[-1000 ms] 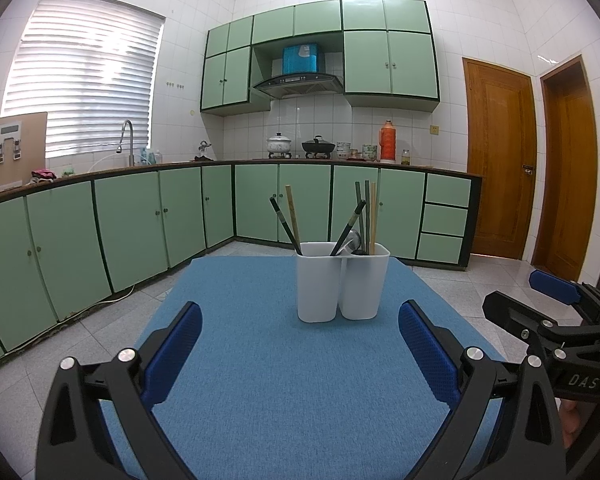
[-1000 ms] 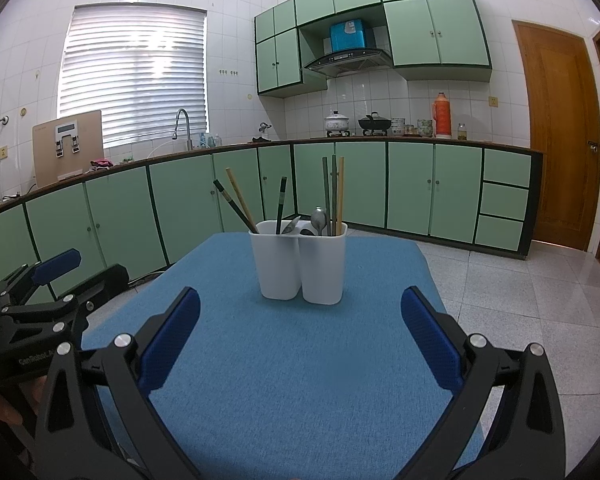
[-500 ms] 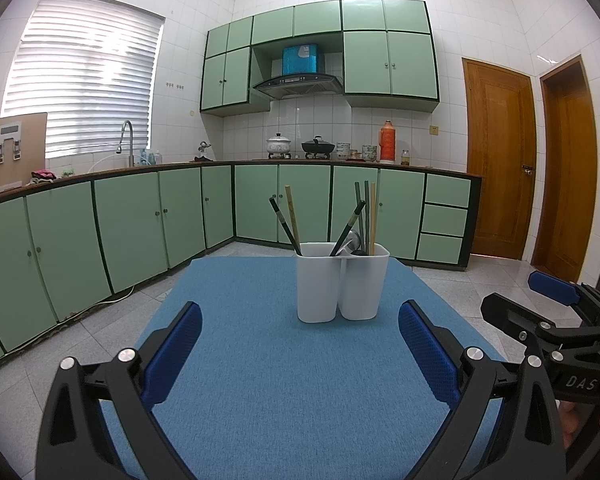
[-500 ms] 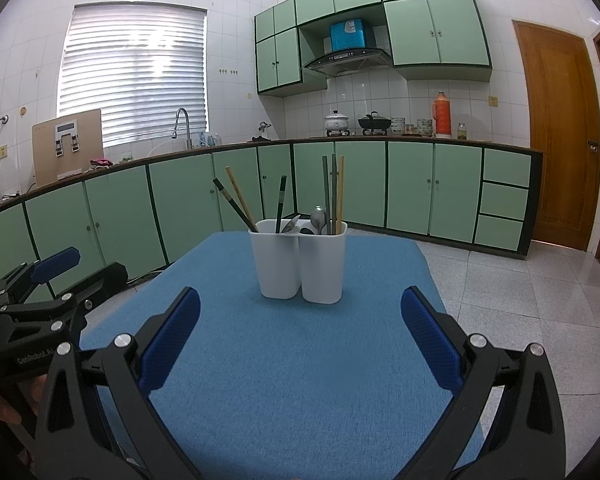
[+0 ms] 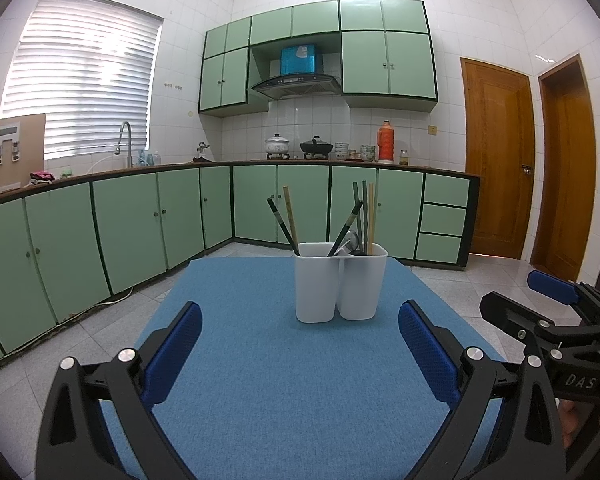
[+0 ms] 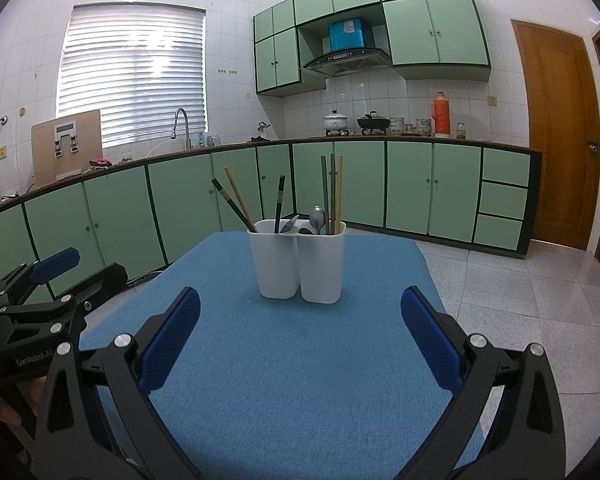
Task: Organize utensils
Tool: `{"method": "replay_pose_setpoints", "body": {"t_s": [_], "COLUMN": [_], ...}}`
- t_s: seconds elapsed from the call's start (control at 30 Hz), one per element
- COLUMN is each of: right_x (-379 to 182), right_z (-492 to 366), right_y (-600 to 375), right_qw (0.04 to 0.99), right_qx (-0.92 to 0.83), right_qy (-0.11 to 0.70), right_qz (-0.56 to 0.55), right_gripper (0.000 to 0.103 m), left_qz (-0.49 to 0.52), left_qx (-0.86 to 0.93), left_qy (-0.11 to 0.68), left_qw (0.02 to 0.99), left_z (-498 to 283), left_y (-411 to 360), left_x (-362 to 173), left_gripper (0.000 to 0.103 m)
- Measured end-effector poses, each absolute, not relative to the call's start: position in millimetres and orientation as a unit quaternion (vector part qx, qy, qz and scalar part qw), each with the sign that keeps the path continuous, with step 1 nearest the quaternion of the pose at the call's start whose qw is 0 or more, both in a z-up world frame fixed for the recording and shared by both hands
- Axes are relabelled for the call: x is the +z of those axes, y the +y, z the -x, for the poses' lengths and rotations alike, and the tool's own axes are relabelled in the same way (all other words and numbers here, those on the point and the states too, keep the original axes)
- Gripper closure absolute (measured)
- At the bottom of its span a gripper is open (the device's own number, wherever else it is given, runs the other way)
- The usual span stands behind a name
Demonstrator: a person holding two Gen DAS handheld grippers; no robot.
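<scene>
A white two-compartment utensil holder (image 5: pixel 340 282) (image 6: pixel 300 262) stands upright on the blue table mat (image 5: pixel 284 380) (image 6: pixel 300 360), toward its far side. Dark and wooden chopsticks (image 5: pixel 286 218) (image 6: pixel 232 200) lean out of its left compartment. Spoons (image 6: pixel 317 218) and more upright chopsticks (image 5: pixel 367 212) (image 6: pixel 332 188) fill the right one. My left gripper (image 5: pixel 298 342) is open and empty, a good way short of the holder. My right gripper (image 6: pixel 300 338) is open and empty too, equally far back. Each gripper shows at the edge of the other's view.
Green base cabinets (image 5: pixel 140 224) under a dark counter run along the back and left, with a sink tap (image 5: pixel 124 136), pots (image 5: pixel 278 146) and a red flask (image 5: pixel 385 140). Wooden doors (image 5: pixel 498 160) stand at the right. Tiled floor (image 6: pixel 520 292) surrounds the table.
</scene>
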State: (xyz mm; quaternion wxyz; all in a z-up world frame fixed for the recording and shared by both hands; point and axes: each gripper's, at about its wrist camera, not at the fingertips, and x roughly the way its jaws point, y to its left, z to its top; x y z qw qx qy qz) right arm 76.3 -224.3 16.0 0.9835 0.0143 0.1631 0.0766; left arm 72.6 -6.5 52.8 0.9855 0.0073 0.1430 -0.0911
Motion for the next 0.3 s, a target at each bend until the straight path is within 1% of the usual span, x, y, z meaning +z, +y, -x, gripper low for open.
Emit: {"method": "replay_pose_setpoints", "body": {"t_s": [0.3], "right_x": [15.7], "right_z": [-76.2], "right_y": [-224.8], "right_qw": [0.984], "right_qx": [0.076], "right_qy": [0.163], "right_qz": [-0.014], "right_gripper": [0.005], "left_qz": [-0.008], "left_qx": [-0.091], "left_qy": [0.143], "left_qw": [0.985], "left_z": [-73.2], "left_y": [-6.3], "left_x": [52.7], "left_gripper": [0.006]}}
